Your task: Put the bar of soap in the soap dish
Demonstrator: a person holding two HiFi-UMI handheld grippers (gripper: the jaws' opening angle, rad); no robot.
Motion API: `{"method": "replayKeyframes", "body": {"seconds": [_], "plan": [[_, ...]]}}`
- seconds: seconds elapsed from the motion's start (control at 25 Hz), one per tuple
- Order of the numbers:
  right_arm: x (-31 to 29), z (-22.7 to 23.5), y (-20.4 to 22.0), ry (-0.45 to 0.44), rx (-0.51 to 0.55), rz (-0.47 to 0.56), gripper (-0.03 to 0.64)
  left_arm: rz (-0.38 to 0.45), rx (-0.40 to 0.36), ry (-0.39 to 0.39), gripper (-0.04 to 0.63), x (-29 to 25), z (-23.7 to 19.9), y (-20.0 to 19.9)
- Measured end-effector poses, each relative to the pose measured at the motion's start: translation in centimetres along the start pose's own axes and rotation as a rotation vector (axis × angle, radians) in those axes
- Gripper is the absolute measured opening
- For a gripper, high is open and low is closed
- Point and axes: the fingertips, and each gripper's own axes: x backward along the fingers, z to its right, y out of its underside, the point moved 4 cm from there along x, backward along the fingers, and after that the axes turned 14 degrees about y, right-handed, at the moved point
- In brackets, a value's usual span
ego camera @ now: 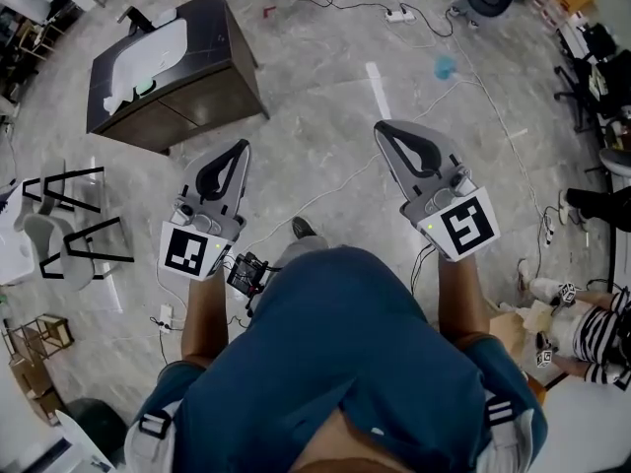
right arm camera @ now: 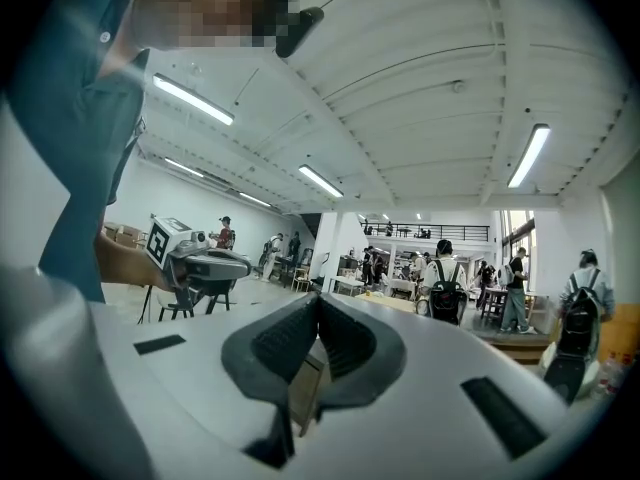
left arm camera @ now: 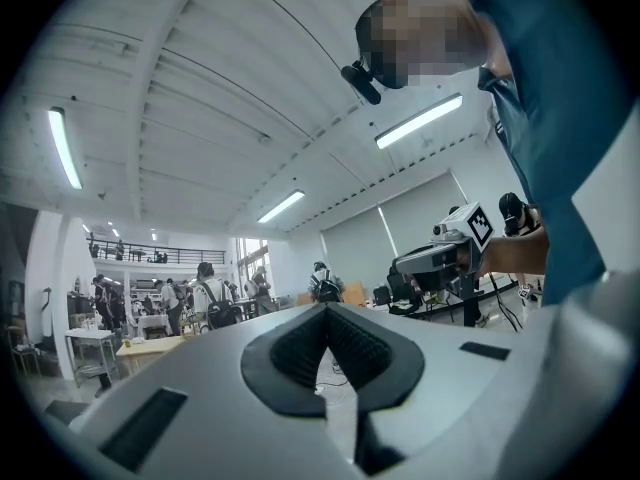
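Two risks stand out: neither the bar of soap nor the soap dish can be made out from here, only small pale and greenish bits at the near end of the white basin (ego camera: 158, 47) set in the dark counter (ego camera: 202, 101), so a reach could land on the wrong thing, and cables (ego camera: 325, 193) trailing over the floor (ego camera: 315, 97) short of the counter could catch a foot. Both the left gripper (ego camera: 243, 146) and the right gripper (ego camera: 381, 126) are pressed together on nothing, held level and side by side, well short of the counter and aimed to its right
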Motion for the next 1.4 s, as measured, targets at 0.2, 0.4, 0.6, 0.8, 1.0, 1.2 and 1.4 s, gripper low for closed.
{"method": "replayKeyframes", "body": {"seconds": [0.2,0.4,0.6,0.8,1.0,1.2,1.4], "plan": [[-5.3,-0.1,-0.6,0.002,0.020,-0.006,0.014,0.025,0.004,-0.002,0.003,0.2,-5.3,0.9],[-10.1,-0.6,-0.8,-0.002,0.037,0.006,0.014,-0.001,0.017,-0.006,0.003,1.0,-9.5,2.3],[-14.2,-0.8,-1.0,-0.055,0.040,-0.001,0.014,0.012,0.013,-0.062,0.003,2.1,-13.0,2.6],[-18.7,0.6,0.0,-0.122,0.031,0.006,0.014,-0.019,0.015,-0.126,0.003,1.5,-16.1,3.8],[-23.8,2.7,1.3,-0.211,0.012,0.024,0.014,-0.054,0.036,-0.214,0.003,-0.1,-19.4,5.0],[-28.7,5.7,2.3,-0.294,0.000,0.053,0.014,-0.060,-0.003,-0.275,0.003,-3.1,-22.7,5.5],[-31.9,7.7,3.5,-0.368,-0.004,0.061,0.014,-0.134,0.025,-0.364,0.003,-4.6,-24.3,6.8]]}}
